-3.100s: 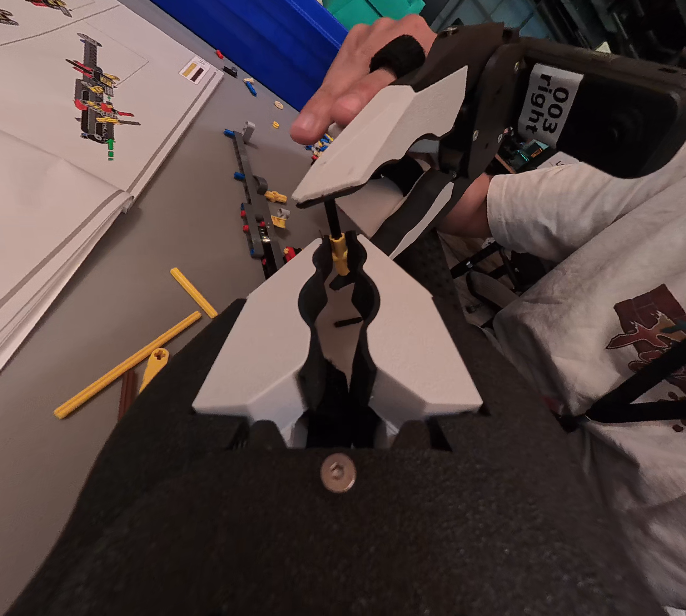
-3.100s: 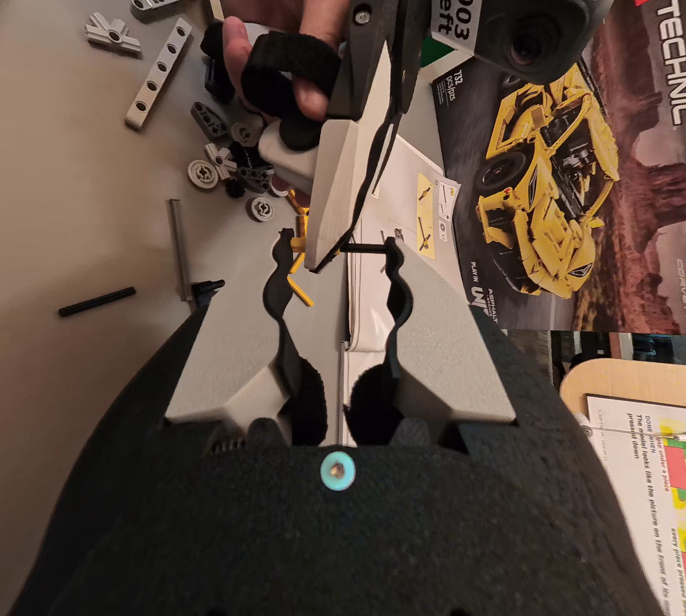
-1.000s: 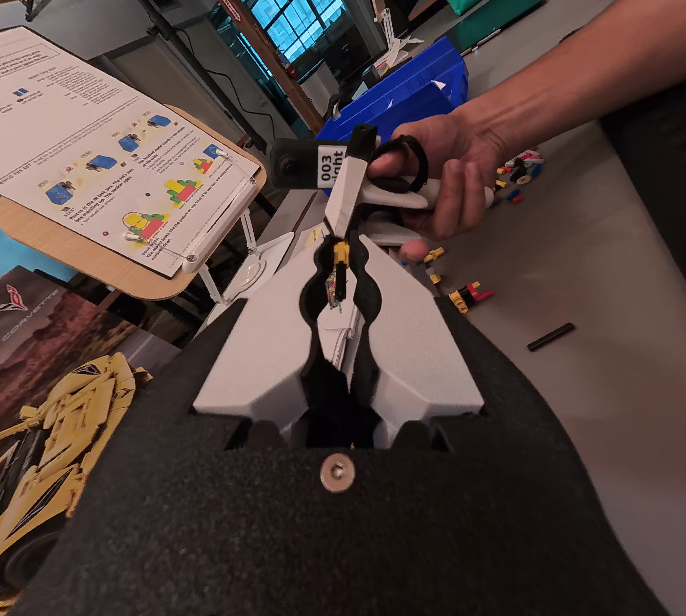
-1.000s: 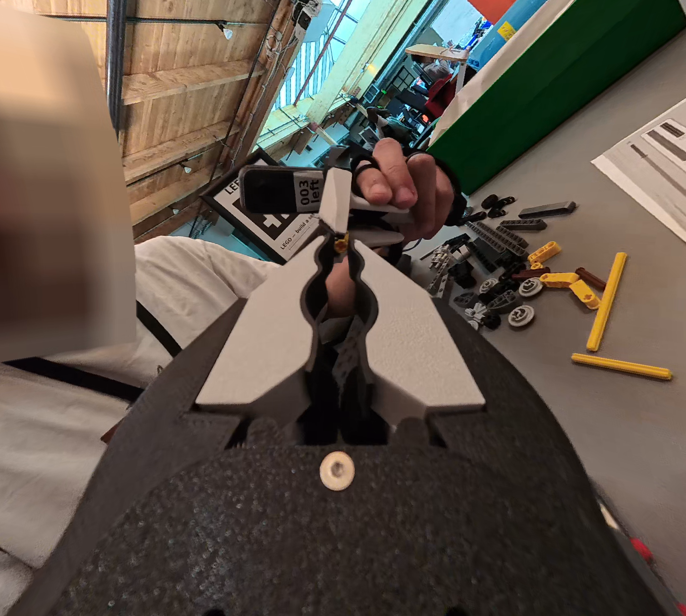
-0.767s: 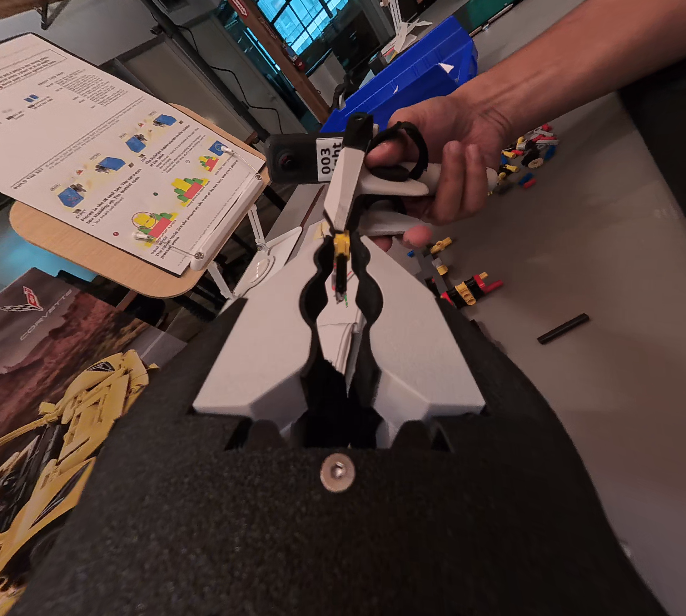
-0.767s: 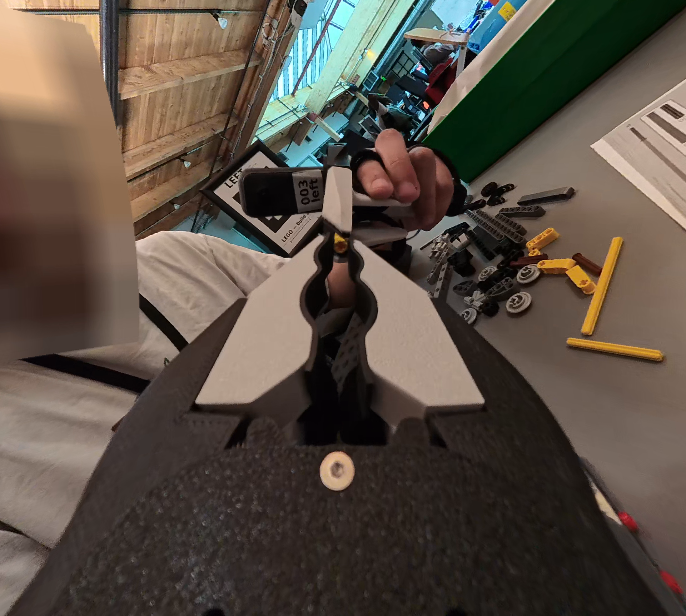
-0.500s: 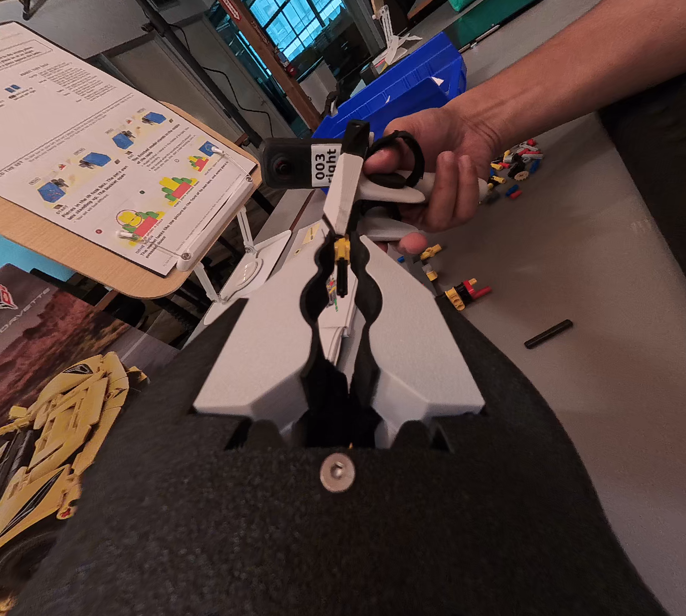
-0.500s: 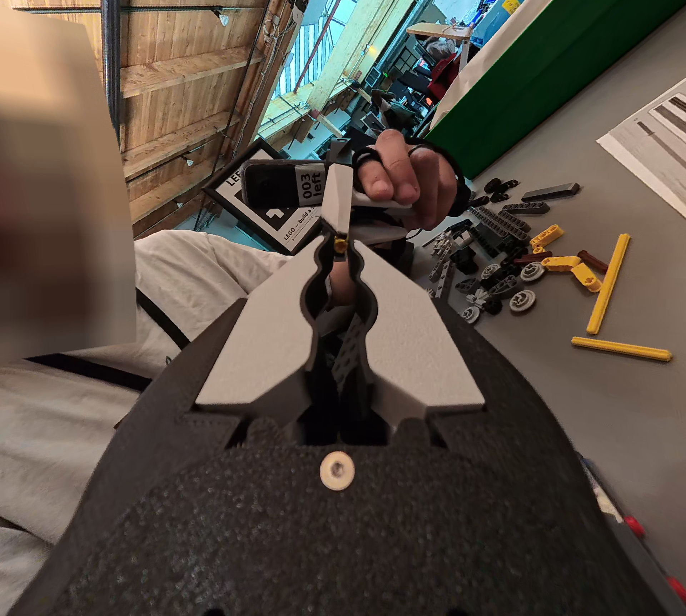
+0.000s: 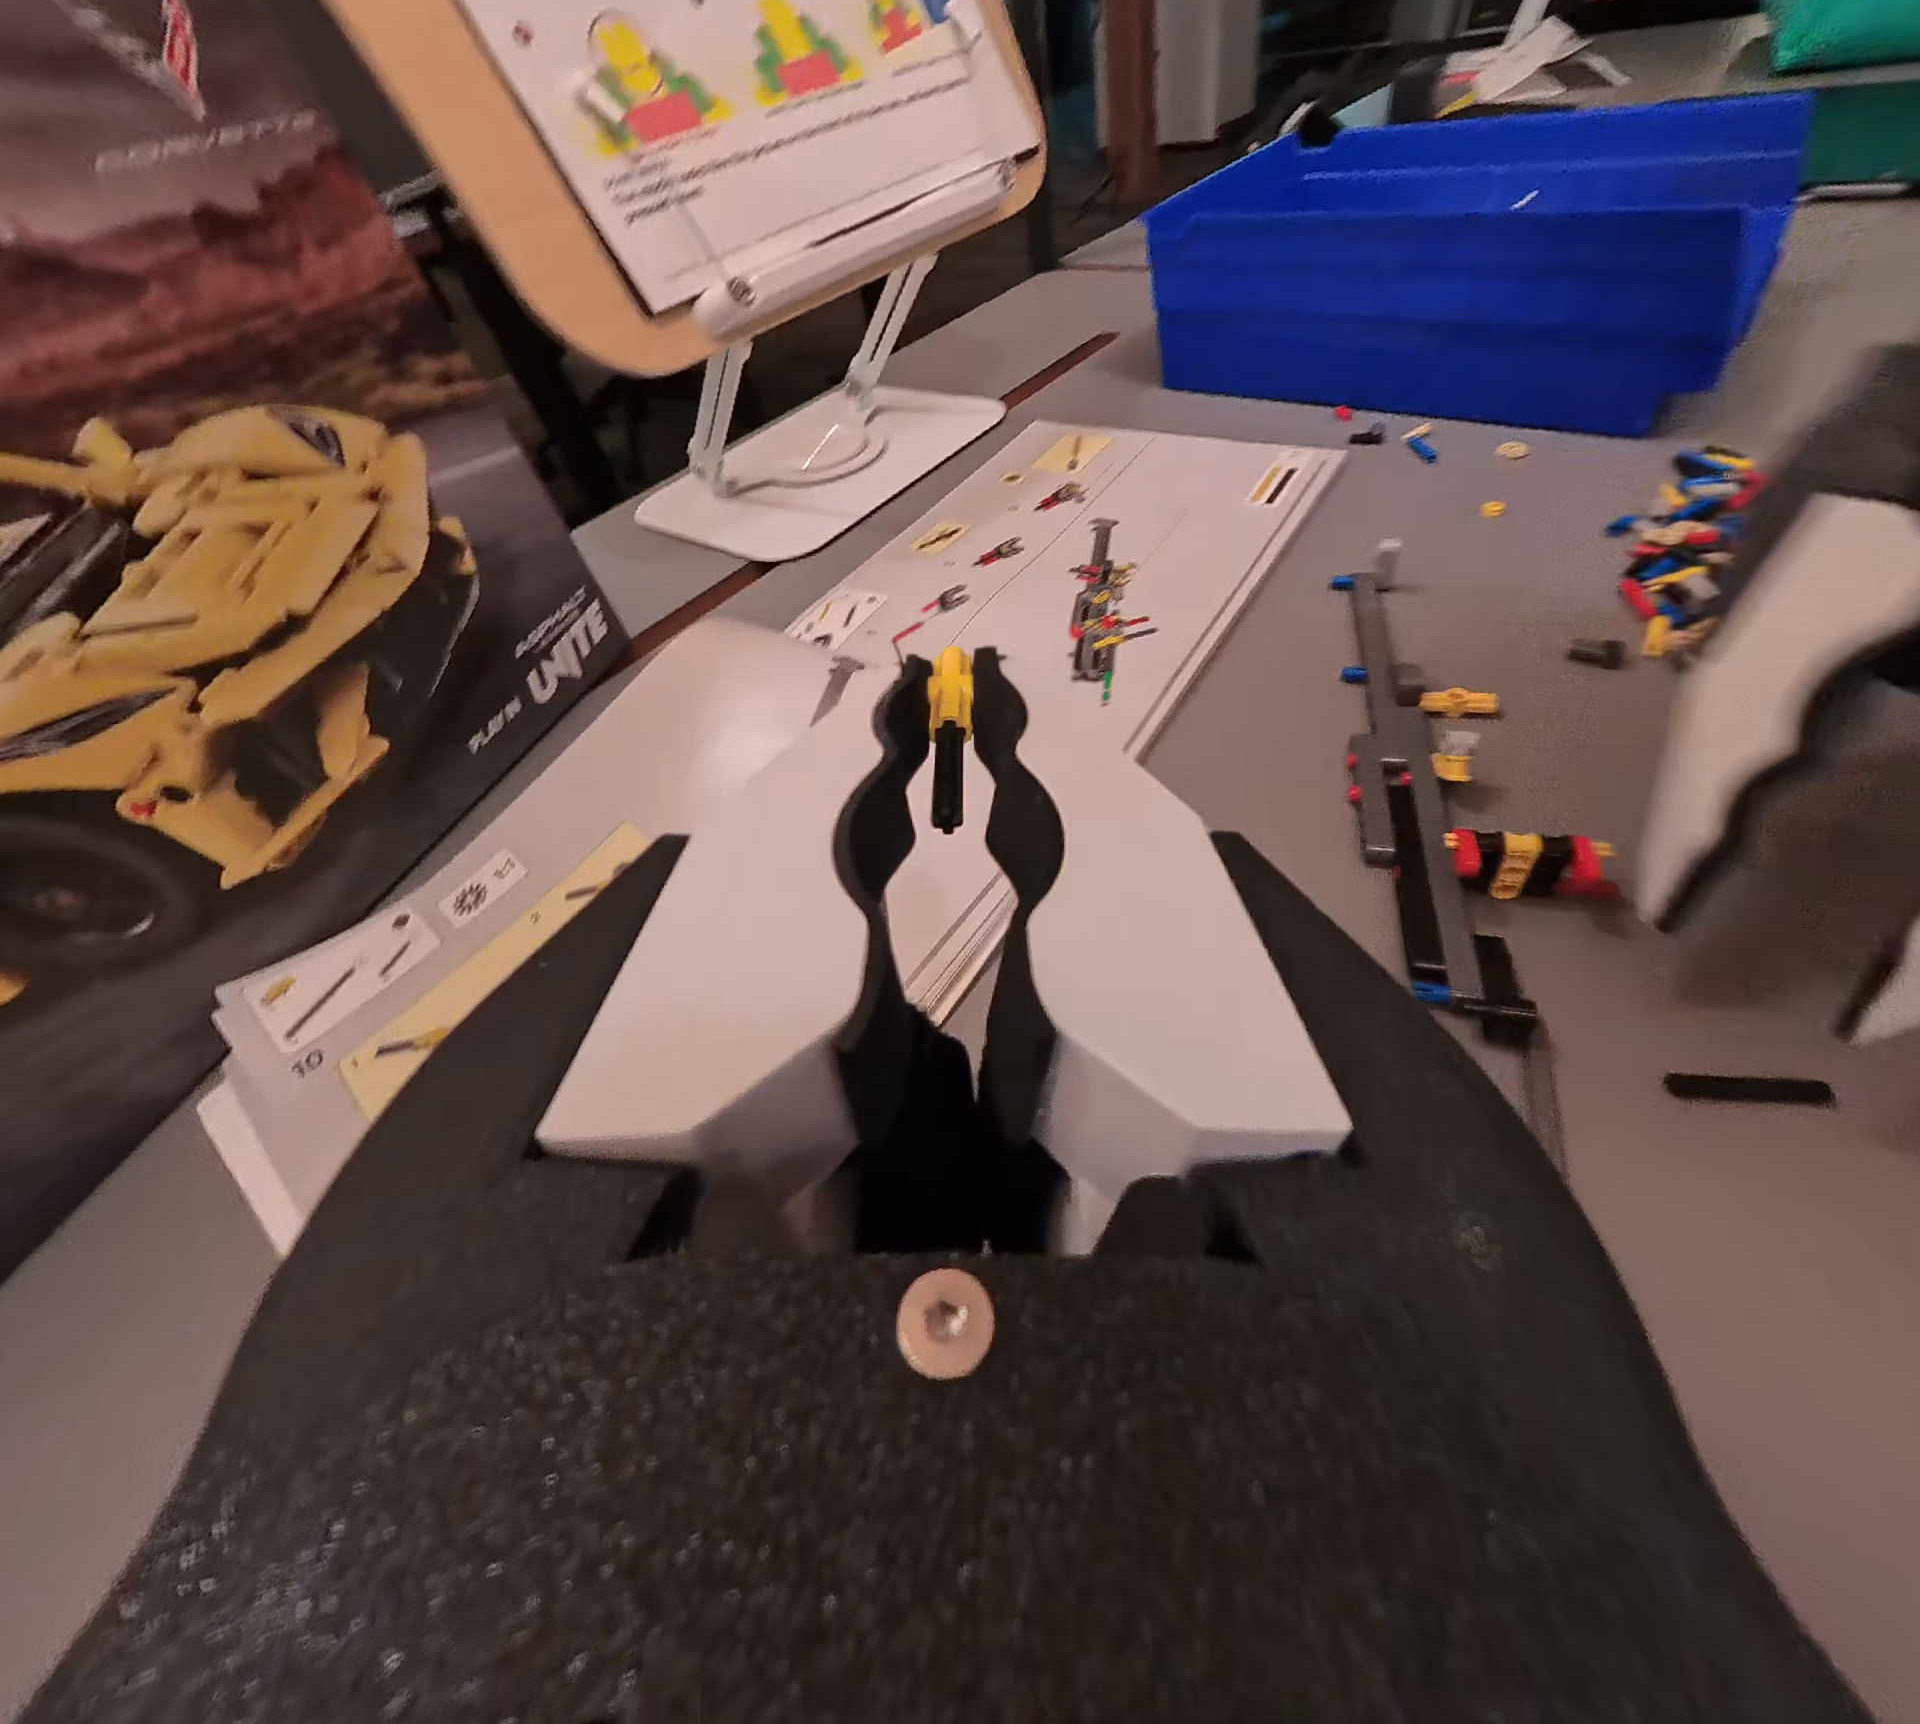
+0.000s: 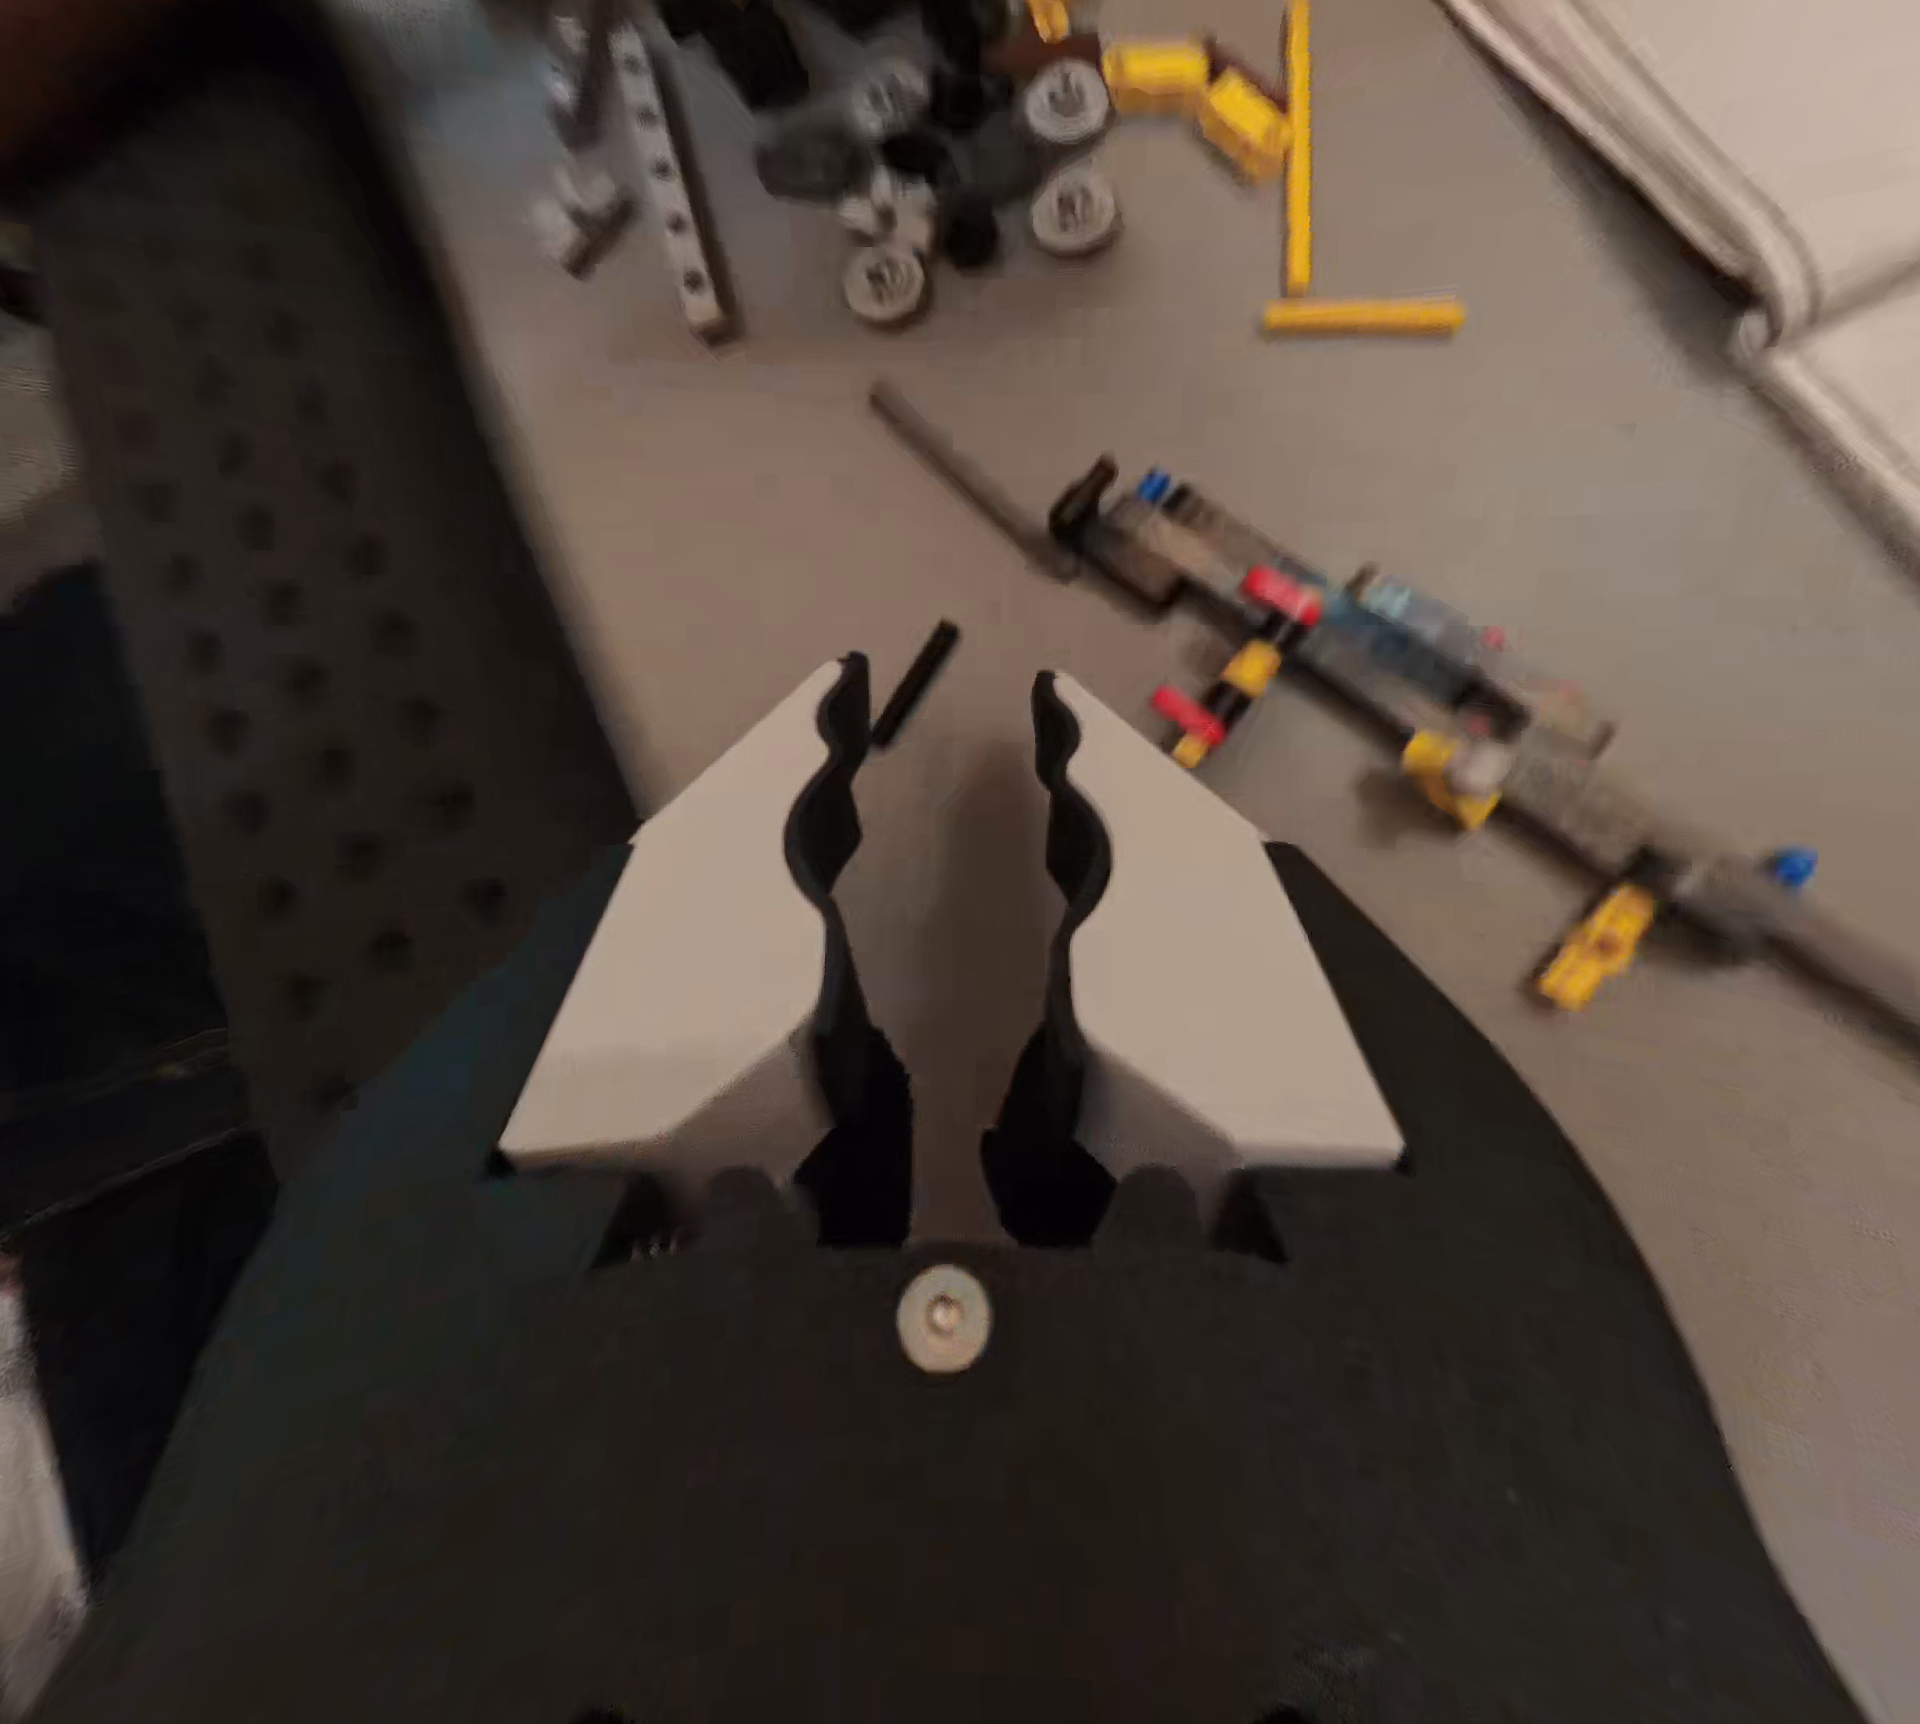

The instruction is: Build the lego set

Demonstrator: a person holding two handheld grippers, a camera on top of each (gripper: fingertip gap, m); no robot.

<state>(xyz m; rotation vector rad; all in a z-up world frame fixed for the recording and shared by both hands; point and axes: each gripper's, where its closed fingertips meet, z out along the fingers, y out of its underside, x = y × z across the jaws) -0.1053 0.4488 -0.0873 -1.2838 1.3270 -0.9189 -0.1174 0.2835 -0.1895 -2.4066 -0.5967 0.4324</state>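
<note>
My left gripper (image 9: 948, 672) is shut on a yellow connector with a black axle (image 9: 948, 729) through it, held above the open instruction booklet (image 9: 1091, 552). My right gripper (image 10: 945, 672) is open and empty, pointing down at the grey table, with a loose short black axle (image 10: 914, 682) lying just beyond its left fingertip. The long dark grey lego assembly (image 10: 1382, 635) with red, yellow and blue pins lies to the right of it; it also shows in the left wrist view (image 9: 1403, 791). The right gripper's fingers (image 9: 1756, 718) show blurred at the right edge of the left wrist view.
A pile of grey and black parts with wheels (image 10: 935, 116) and yellow beams (image 10: 1299, 136) lies farther off. A blue bin (image 9: 1455, 272), a pile of small pins (image 9: 1673, 552), a sheet stand (image 9: 810, 459) and the set's box (image 9: 208, 531) stand on the table. The grippers' ends are close to 20 cm from one another.
The two grippers have come apart. My right gripper let go, opened and swung down toward the table. My left gripper keeps the yellow connector and axle and now points over the booklet.
</note>
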